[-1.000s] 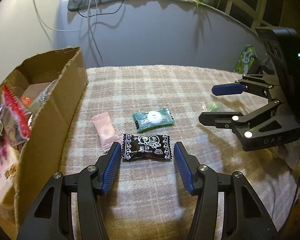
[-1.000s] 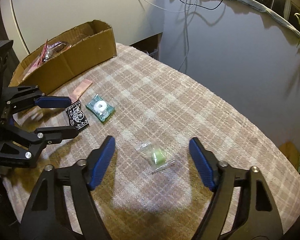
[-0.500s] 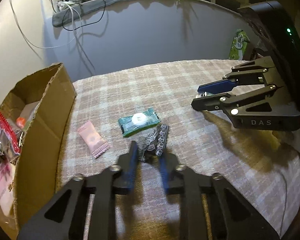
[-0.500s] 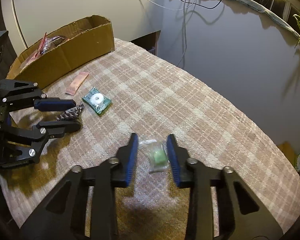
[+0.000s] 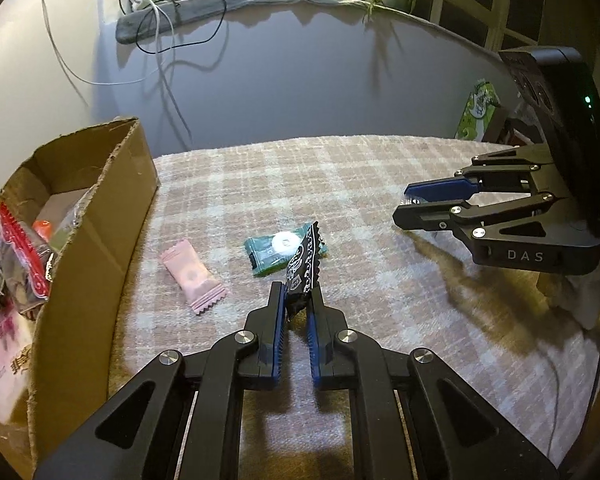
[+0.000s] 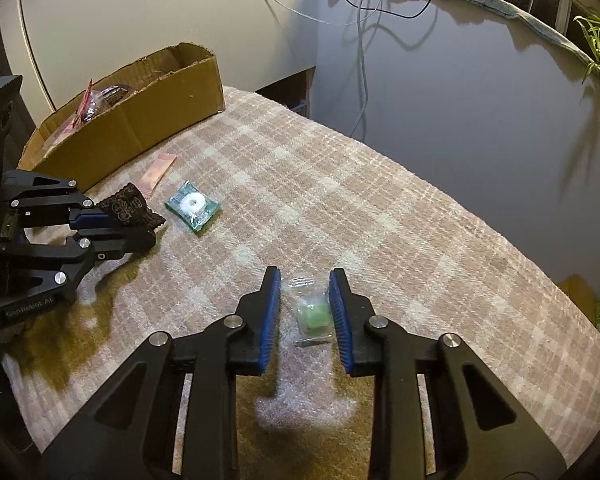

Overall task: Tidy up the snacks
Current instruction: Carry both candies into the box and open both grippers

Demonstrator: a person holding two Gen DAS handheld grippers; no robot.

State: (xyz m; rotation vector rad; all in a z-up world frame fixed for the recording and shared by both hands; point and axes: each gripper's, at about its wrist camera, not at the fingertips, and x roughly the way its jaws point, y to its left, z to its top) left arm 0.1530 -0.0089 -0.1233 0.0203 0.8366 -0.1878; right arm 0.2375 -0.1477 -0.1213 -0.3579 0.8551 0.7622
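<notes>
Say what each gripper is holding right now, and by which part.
Left gripper: black candy packet, pinched at its lower end. Right gripper: clear packet with a green sweet, clamped by its two side edges.

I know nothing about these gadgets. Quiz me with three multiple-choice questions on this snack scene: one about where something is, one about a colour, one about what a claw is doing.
1. Where does the cardboard box stand in the left wrist view?
A. At the left edge of the checked cloth
B. In the middle of the cloth
C. Under the plant

2. What colour is the wrapper of the ring-shaped candy?
A. Pink
B. Green
C. Black

3. What is the left gripper doing?
A. Standing wide open over bare cloth
B. Pinching the black candy packet
C. Reaching into the box

Answers:
1 A: the box sits along the cloth's left side, with snacks inside.
2 B: the white ring shows through a green wrapper; the pink candy lies beside it.
3 B: its jaws have just been closing and now clamp the black packet, which sticks up between them.
</notes>
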